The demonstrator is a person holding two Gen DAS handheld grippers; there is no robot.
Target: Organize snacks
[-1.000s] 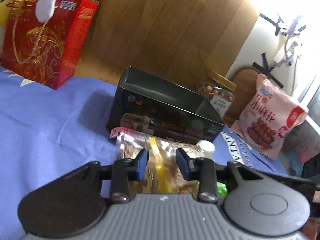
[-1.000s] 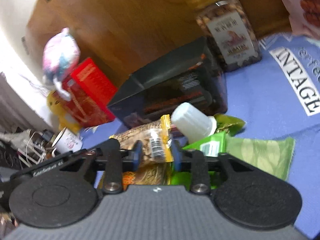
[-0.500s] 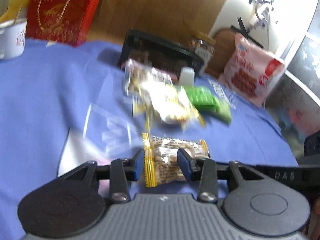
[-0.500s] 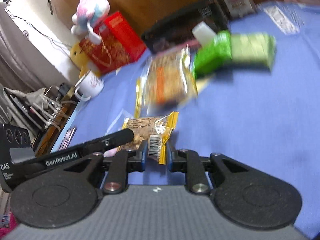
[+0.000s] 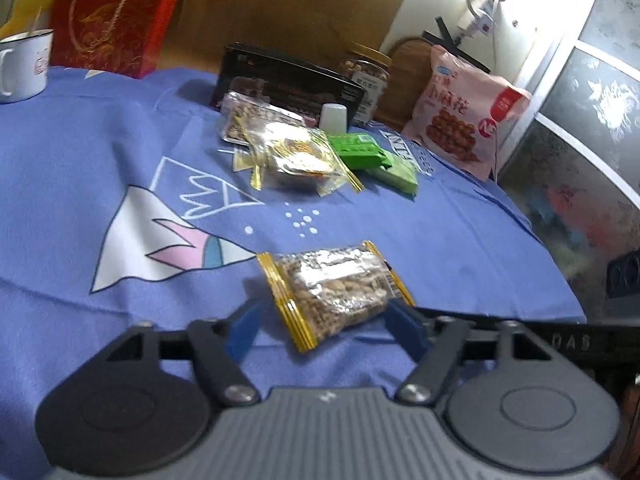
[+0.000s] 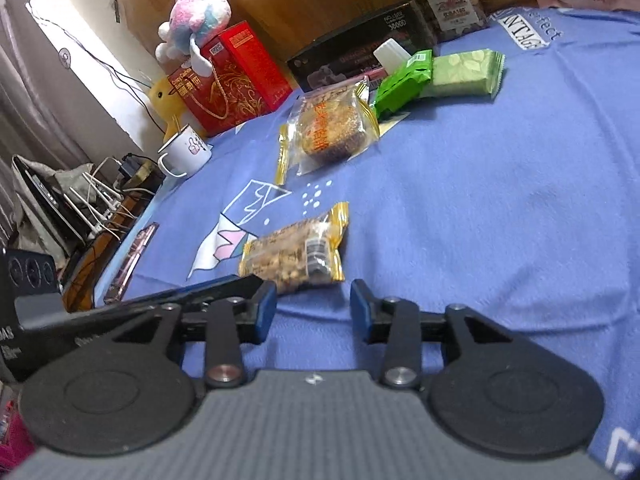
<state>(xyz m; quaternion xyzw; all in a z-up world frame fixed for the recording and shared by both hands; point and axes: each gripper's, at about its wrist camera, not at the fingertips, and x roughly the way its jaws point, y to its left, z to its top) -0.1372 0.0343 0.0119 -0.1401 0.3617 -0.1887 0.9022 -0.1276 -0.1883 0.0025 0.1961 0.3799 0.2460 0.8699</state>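
Note:
A clear nut packet [image 5: 332,288] with yellow ends lies flat on the blue cloth [image 5: 440,240]. My left gripper [image 5: 324,328] straddles its near end; its jaws are opening wide and the blue pads do not press on it. In the right wrist view the same nut packet [image 6: 296,256] lies just ahead of my right gripper [image 6: 313,306], whose jaws are also opening with nothing between them. The other snacks stay piled further back: a bagged mooncake [image 5: 296,156], green packets [image 5: 360,150] and a black box [image 5: 288,80].
A red box [image 5: 108,20] and a white mug [image 5: 22,64] stand at the back left, a nut jar [image 5: 366,76] and a pink snack bag [image 5: 464,116] at the back right. A plush toy [image 6: 196,20] sits on the red box. Cables clutter the cloth's left edge [image 6: 100,200].
Both grippers drew back from the pile with the nut packet held between them. The packet now lies on the cloth and both pairs of jaws have spread apart.

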